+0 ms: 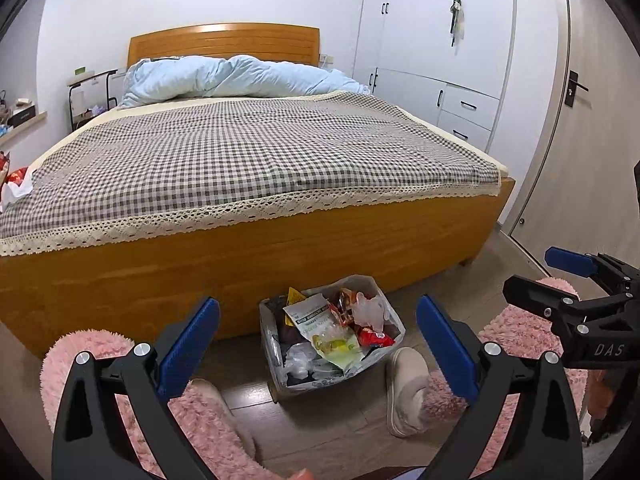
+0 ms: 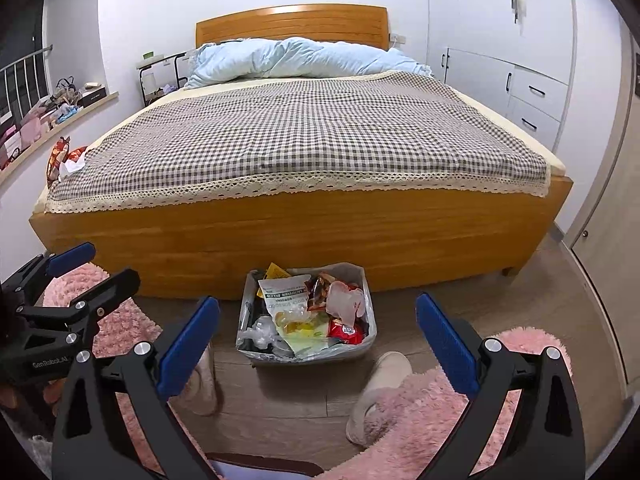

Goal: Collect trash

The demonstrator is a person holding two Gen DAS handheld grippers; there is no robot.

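Note:
A bag-lined trash bin (image 1: 269, 344) (image 2: 242, 334) stands on the wood floor at the foot of the bed. It is full of wrappers, with a white and green snack bag (image 1: 316, 320) (image 2: 285, 296) on top. A red wrapper with white tissue (image 1: 15, 185) (image 2: 67, 160) lies at the bed's left edge. My left gripper (image 1: 320, 344) hovers open above and in front of the bin, holding nothing. My right gripper (image 2: 318, 340) is open and bare too, at about the same height. Each shows in the other's view: right gripper (image 1: 540, 274), left gripper (image 2: 100, 270).
The wooden bed (image 2: 304, 236) with a checked cover (image 1: 248, 160) fills the middle. Two beige slippers (image 1: 404, 392) (image 2: 202, 384) and pink fluffy fabric (image 2: 440, 412) lie near the bin. White wardrobe (image 2: 532, 96) and a door (image 1: 576, 128) stand right; a cluttered sill (image 2: 60, 104) left.

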